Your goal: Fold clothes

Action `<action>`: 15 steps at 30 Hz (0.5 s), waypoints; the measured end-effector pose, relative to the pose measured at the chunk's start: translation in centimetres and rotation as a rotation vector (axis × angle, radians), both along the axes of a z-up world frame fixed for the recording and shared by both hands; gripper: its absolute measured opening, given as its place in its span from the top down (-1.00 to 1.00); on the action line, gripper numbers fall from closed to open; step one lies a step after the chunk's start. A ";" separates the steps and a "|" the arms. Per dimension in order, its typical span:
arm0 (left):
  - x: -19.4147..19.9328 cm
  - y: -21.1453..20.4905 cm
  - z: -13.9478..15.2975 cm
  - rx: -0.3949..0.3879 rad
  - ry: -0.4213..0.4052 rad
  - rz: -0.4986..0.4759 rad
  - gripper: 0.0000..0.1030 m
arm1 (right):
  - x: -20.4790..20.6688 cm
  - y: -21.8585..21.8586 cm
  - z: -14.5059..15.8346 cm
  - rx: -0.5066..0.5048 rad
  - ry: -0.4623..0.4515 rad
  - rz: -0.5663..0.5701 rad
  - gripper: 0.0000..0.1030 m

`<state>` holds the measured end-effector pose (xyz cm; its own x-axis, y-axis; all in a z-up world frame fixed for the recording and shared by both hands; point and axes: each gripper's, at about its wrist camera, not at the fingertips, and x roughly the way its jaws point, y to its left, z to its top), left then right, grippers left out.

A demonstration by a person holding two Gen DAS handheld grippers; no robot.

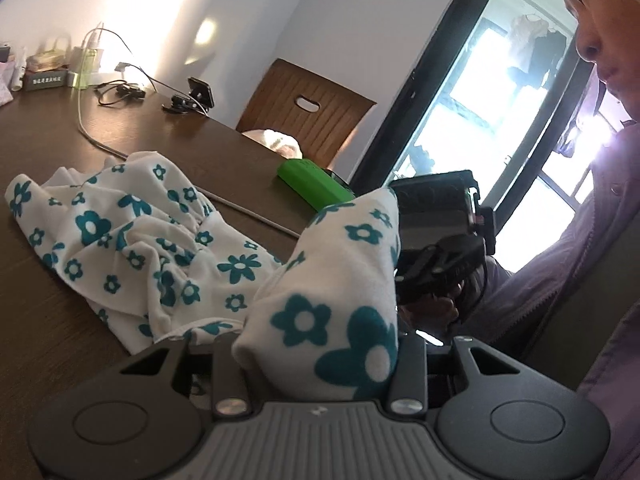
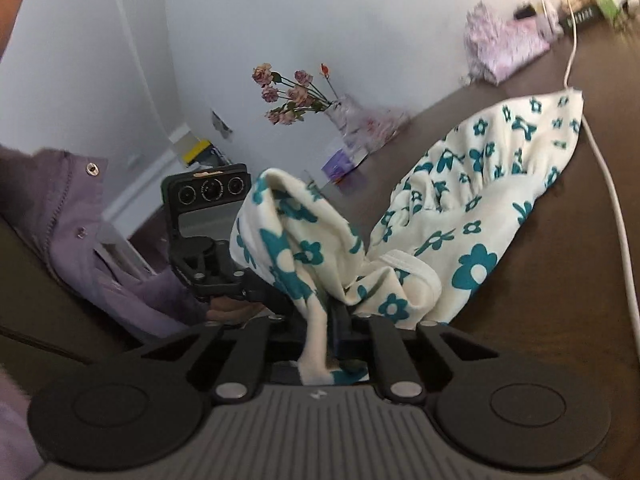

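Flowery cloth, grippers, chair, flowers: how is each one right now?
Flowery cloth: crumpled on the table, near end lifted.
Left gripper: shut on the flowery cloth.
Right gripper: shut on the flowery cloth.
Chair: upright behind the table.
Flowers: standing in a vase.

garments: one white cotton garment with teal flowers (image 1: pixel 132 236) | chairs: one brown wooden chair (image 1: pixel 308 112) | vases: one clear vase of dried roses (image 2: pixel 348 116)
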<state>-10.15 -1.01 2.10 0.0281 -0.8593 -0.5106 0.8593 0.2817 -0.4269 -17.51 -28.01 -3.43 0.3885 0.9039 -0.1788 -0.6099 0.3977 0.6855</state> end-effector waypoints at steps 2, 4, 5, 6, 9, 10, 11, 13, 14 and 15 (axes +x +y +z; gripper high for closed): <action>0.0 0.0 0.1 0.005 0.000 -0.003 0.24 | -0.1 -0.6 -0.2 0.019 0.024 -0.017 0.77; 0.1 0.0 0.1 0.009 0.005 0.000 0.24 | -0.7 -1.2 0.6 -0.006 0.009 -0.058 0.51; 0.1 0.0 0.1 0.011 0.008 0.000 0.24 | -1.5 -1.2 1.5 -0.050 -0.049 -0.091 0.32; 0.2 0.1 0.1 0.015 0.007 -0.003 0.24 | -2.3 -1.3 2.3 -0.095 -0.109 -0.124 -0.13; 0.4 0.0 0.1 0.021 0.022 -0.014 0.23 | -3.5 -1.2 3.5 -0.136 -0.227 -0.174 -0.54; 0.5 -0.1 0.2 0.024 0.026 -0.019 0.23 | -3.4 -1.1 3.6 -0.135 -0.238 -0.176 -0.54; 0.6 -0.3 0.2 0.027 0.029 -0.025 0.23 | -2.9 -0.8 3.4 -0.129 -0.220 -0.172 -0.54; 0.6 -0.6 0.2 0.035 0.033 -0.032 0.23 | -1.8 -0.4 2.7 -0.102 -0.176 -0.165 -0.48; 0.6 -0.7 0.3 0.041 0.034 -0.036 0.23 | -1.2 -0.2 2.3 -0.081 -0.149 -0.163 -0.35; 0.6 -0.7 0.3 0.048 0.030 -0.038 0.23 | -0.6 -0.1 1.9 -0.060 -0.123 -0.160 0.07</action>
<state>-9.55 -1.72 2.41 -0.0203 -0.8339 -0.5515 0.8568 0.2698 -0.4394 -18.10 -28.12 -1.50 0.5484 0.8181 -0.1731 -0.6130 0.5341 0.5822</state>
